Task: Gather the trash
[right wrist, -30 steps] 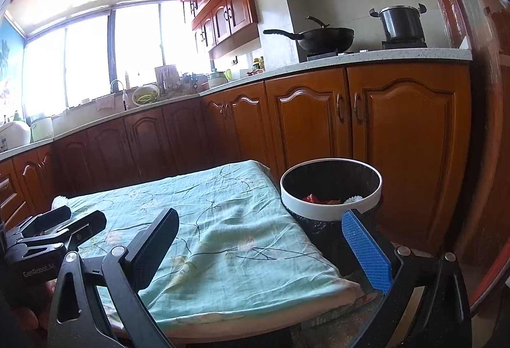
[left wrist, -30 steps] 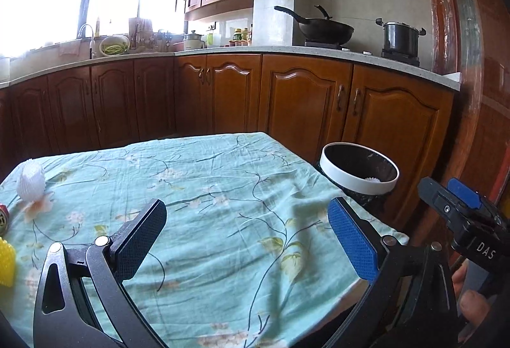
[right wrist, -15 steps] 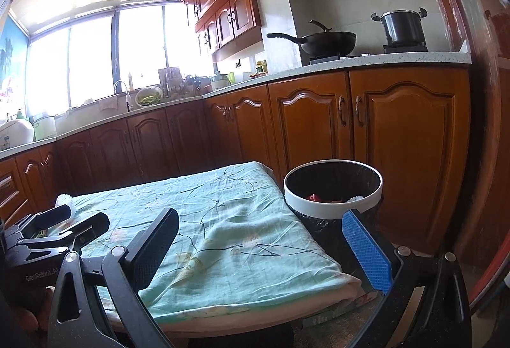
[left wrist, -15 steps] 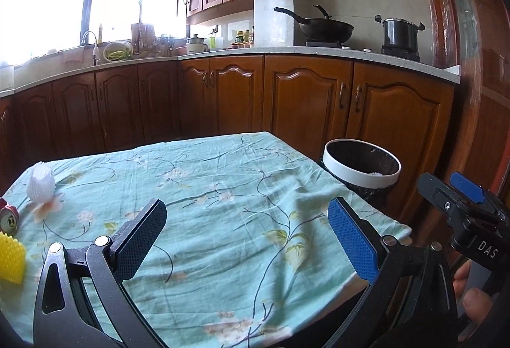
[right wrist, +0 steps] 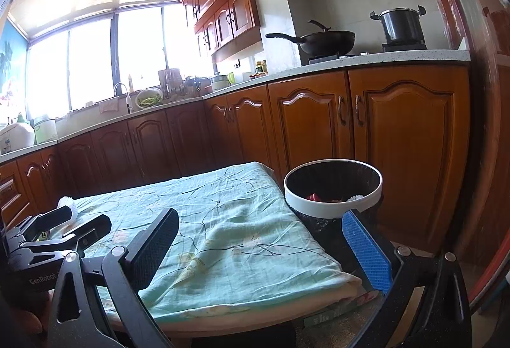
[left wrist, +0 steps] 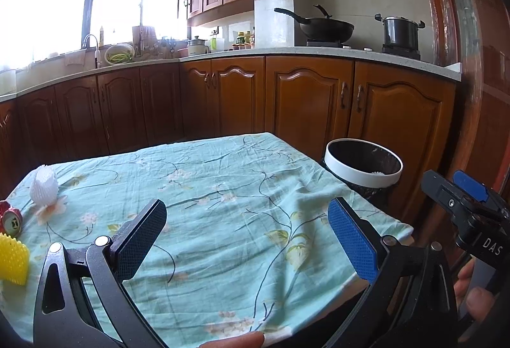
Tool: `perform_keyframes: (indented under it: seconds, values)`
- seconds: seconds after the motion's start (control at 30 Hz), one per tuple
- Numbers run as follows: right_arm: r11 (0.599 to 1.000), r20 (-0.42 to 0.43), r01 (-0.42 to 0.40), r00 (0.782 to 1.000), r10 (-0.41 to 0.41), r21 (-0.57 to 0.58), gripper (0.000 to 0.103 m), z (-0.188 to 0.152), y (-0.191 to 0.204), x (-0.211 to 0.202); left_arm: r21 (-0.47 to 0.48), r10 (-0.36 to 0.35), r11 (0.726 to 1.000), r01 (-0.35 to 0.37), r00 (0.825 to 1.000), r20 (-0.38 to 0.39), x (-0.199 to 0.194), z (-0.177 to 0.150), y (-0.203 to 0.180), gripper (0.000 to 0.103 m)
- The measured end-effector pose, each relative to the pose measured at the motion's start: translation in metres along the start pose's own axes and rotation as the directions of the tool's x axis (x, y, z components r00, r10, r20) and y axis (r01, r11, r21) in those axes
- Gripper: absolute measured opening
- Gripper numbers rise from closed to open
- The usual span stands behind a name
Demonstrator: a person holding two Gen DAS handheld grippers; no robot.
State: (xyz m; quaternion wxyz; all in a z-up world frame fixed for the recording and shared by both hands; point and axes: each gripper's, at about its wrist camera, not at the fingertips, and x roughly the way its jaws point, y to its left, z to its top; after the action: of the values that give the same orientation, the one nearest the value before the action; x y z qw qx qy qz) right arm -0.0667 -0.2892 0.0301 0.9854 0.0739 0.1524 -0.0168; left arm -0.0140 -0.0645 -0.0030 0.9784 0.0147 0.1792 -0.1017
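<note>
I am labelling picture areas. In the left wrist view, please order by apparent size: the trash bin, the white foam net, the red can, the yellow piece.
1. trash bin
2. white foam net
3. yellow piece and red can: both cut by the frame edge, so unranked.

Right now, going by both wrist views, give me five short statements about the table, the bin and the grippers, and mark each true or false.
1. The left gripper is open and holds nothing. True.
2. The trash bin is empty. False: red and white scraps lie inside.
3. A crushed red can lies at the table's left edge. True.
4. The right gripper is shut on the white foam net. False: it is open and empty; the net sits on the tablecloth.
5. The bin stands on the table. False: it stands beside the table, lower down.
</note>
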Motion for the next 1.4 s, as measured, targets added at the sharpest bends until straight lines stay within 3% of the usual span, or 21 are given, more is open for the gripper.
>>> perform_keyframes:
  seconds: [1.4]
  values:
    - [1.000,-0.006,-0.009,1.000,0.009,0.017,0.103,0.0005,-0.0026,-0.0001,0.010,0.009,1.000,-0.009,1.000,-0.005,0.0018,-0.0014,-0.0060,0.103]
